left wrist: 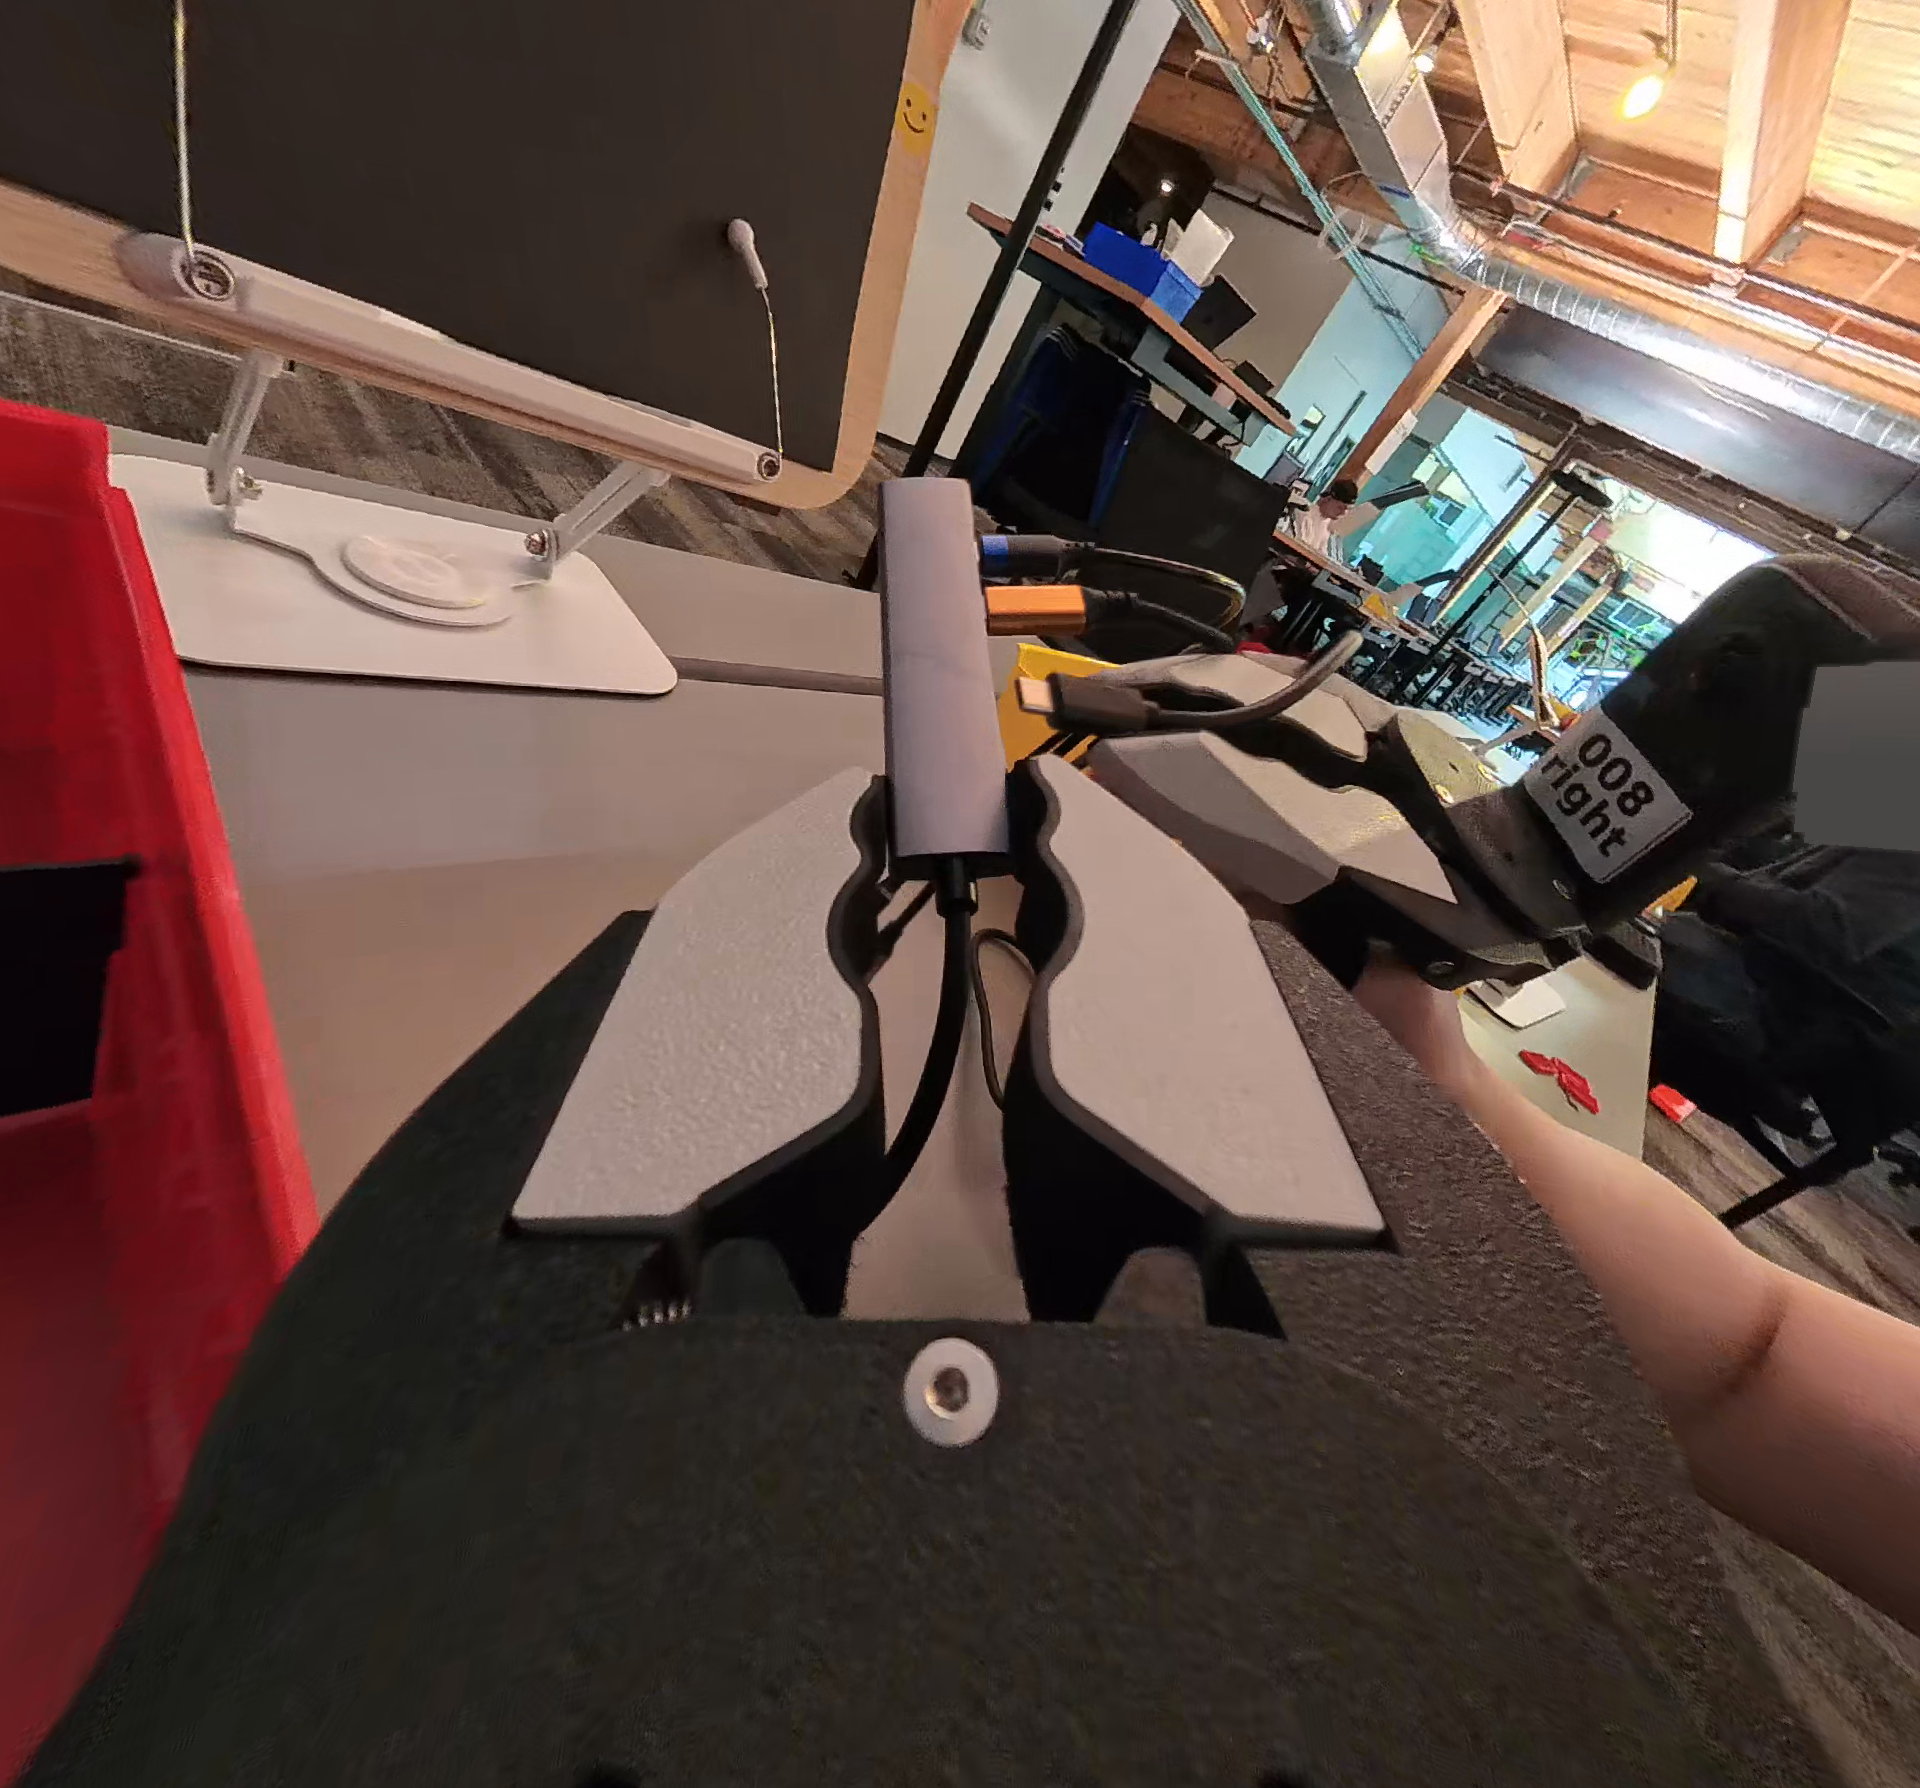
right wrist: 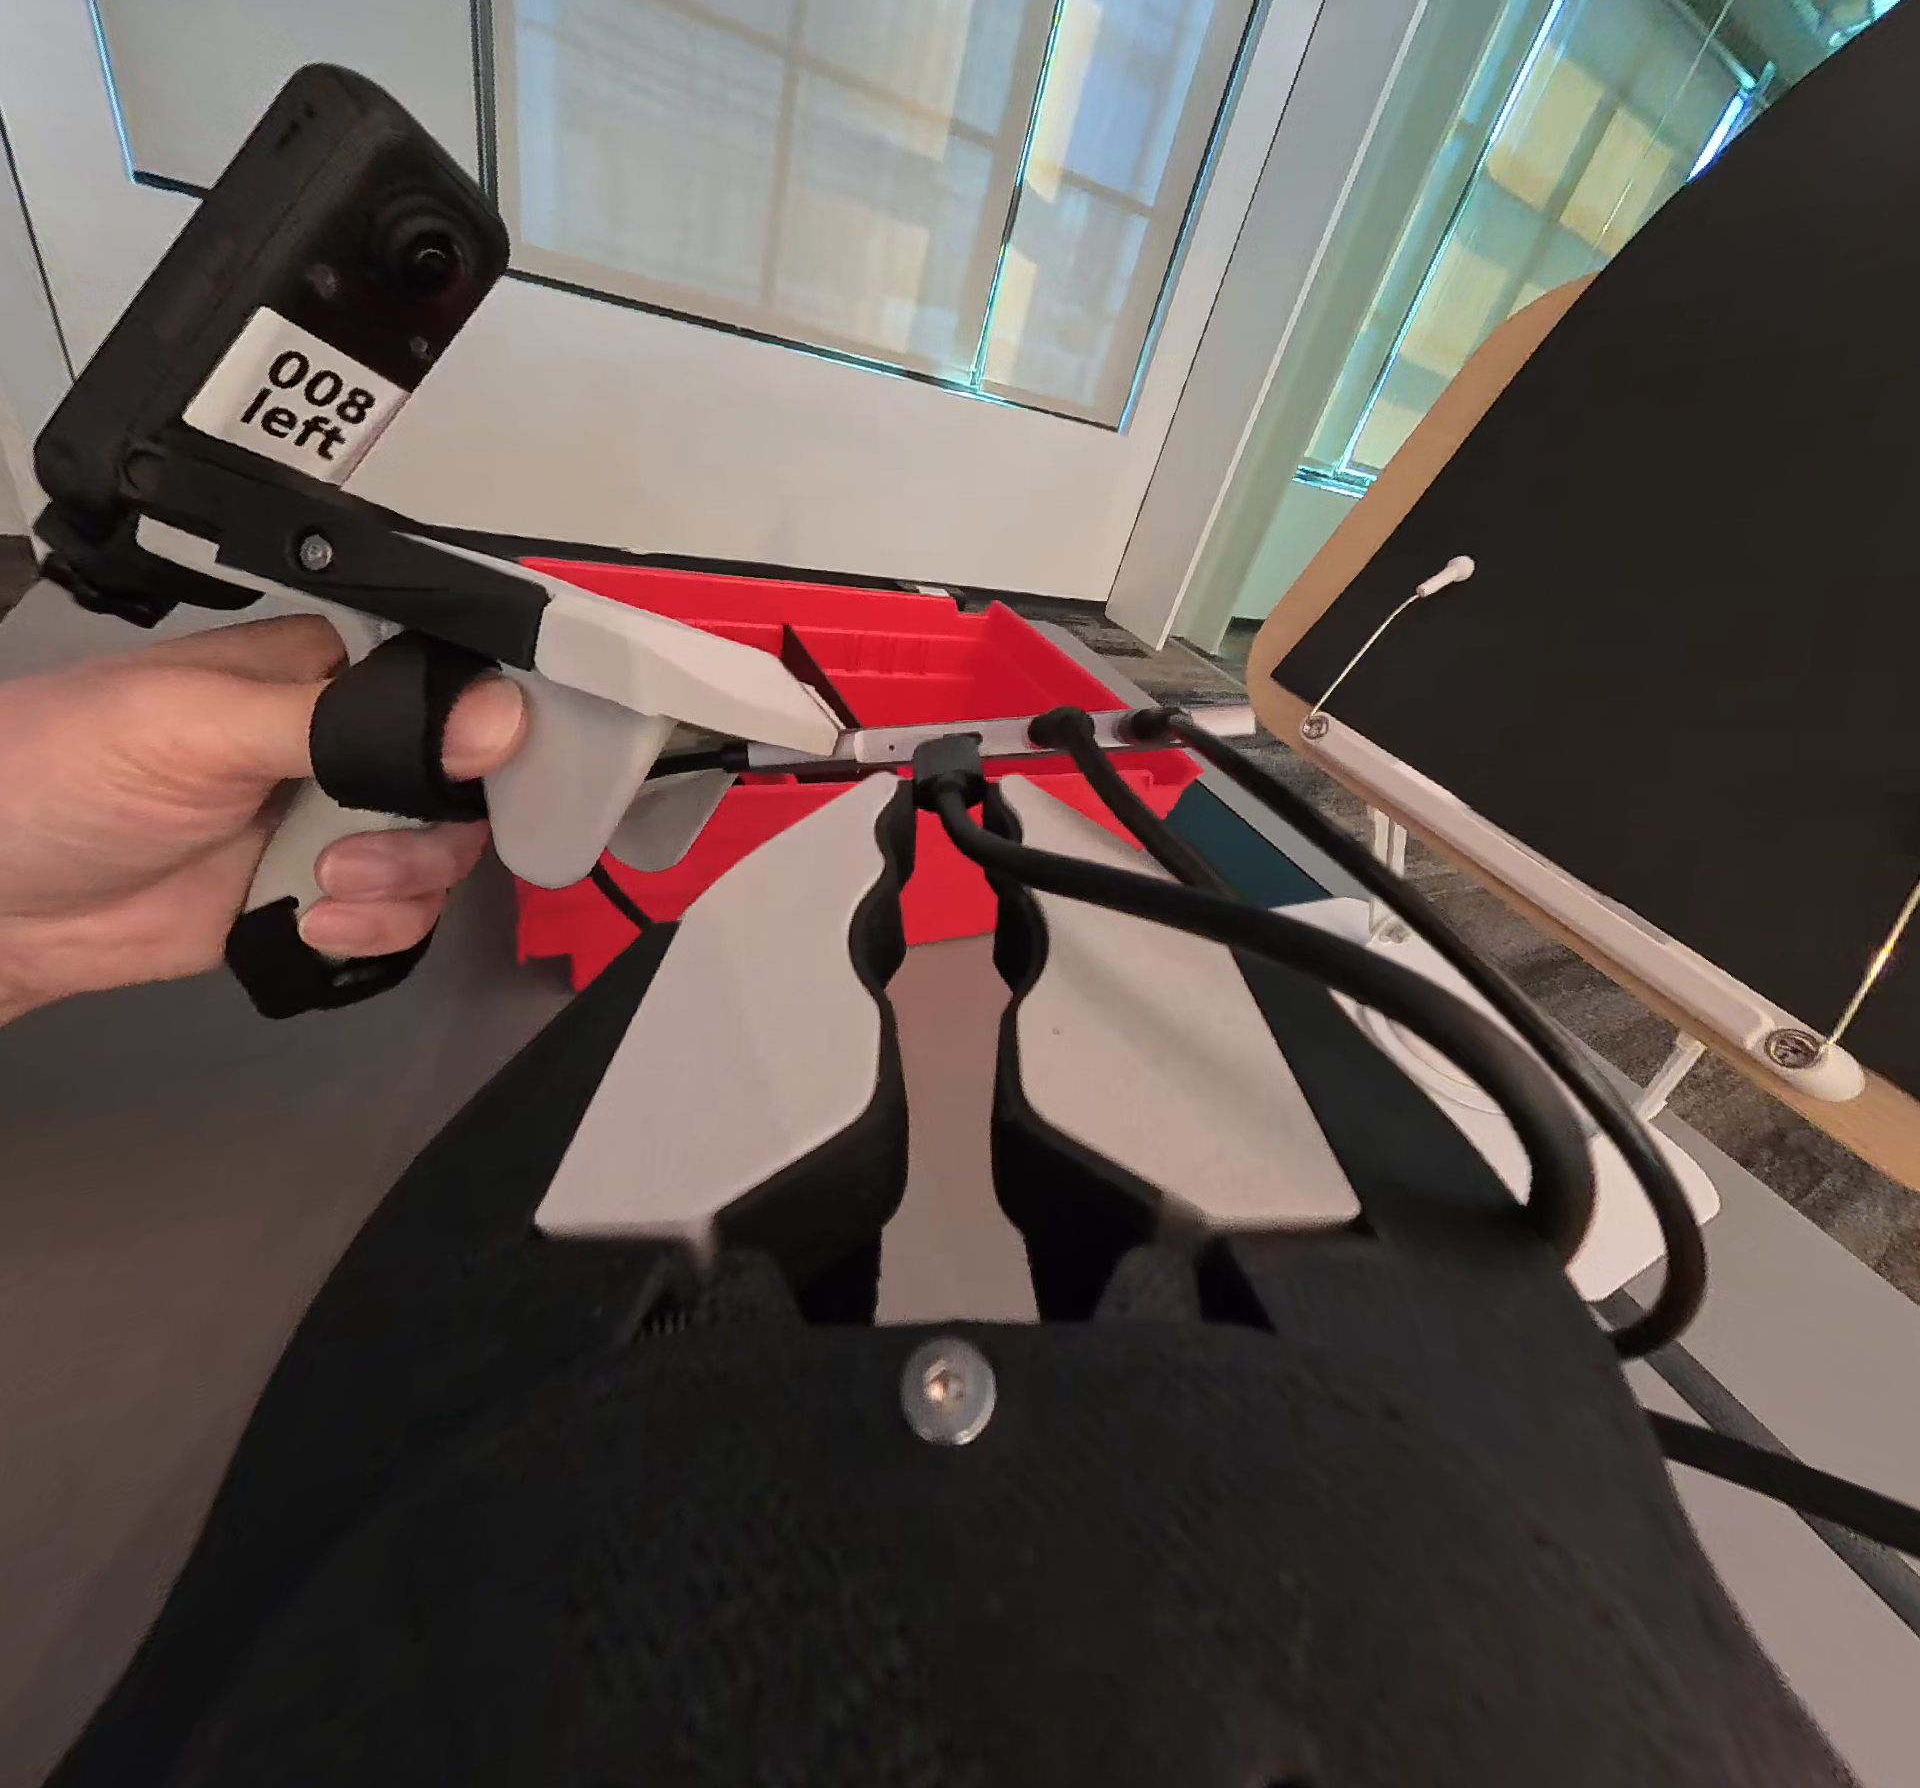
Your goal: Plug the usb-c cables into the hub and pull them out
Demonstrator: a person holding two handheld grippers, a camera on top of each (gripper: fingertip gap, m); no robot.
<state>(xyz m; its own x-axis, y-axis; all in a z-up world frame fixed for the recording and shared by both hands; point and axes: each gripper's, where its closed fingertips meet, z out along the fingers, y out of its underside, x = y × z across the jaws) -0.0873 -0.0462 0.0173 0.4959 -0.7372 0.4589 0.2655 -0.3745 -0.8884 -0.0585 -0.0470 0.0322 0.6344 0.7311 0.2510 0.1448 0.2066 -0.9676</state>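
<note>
Hub (left wrist: 940,689), a slim grey bar, stands clamped at its near end between the jaws of the left gripper (left wrist: 948,808), which are closed tight on it; its own black lead (left wrist: 951,990) runs back between the fingers. In the left wrist view two plugs sit in the hub's side toward 3 o'clock: a blue-tipped one (left wrist: 1023,554) farther up and an orange one (left wrist: 1039,611) just below it. The right gripper (left wrist: 1195,710) comes in from 3 o'clock with its jaws pinched on a black usb-c cable (left wrist: 1091,702), the bare metal tip pointing at the hub, close beside it but apart.

In the right wrist view the hub (right wrist: 997,739) lies across at 12 o'clock, with the held plug (right wrist: 943,759) between the right gripper's (right wrist: 948,798) fingertips, right at a port; whether it is seated cannot be told there. A hand (right wrist: 187,782) grips the left gripper's handle at 9 o'clock. A red bin (right wrist: 935,678) sits on the grey table (right wrist: 260,1063) behind the hub, and a black board (right wrist: 1662,595) on a white stand leans at 3 o'clock.
</note>
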